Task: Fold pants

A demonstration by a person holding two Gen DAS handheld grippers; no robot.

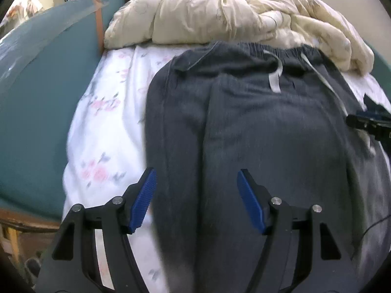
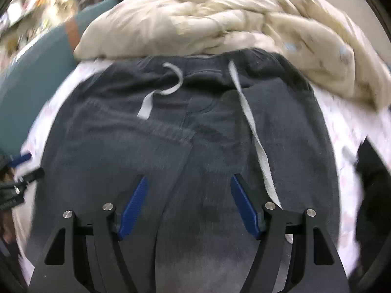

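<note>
Dark grey pants [image 1: 256,127] lie spread on the bed, waistband toward the far side, with a pale drawstring [image 1: 276,73] across the front. My left gripper [image 1: 196,173] hangs open above the pants' left leg, nothing between its blue pads [image 1: 144,200]. In the right wrist view the same pants [image 2: 185,134] fill the frame, and the white drawstring [image 2: 254,131] runs down the right half. My right gripper [image 2: 189,179] is open over the middle of the pants, with no fabric between its blue pads [image 2: 244,205]. Each gripper shows at the edge of the other's view.
A crumpled cream duvet [image 1: 220,12] is piled just beyond the waistband. The floral white sheet [image 1: 105,127] covers the bed, with a teal padded bed edge [image 1: 41,102] on the left. A dark item [image 2: 371,185] lies on the sheet at the right.
</note>
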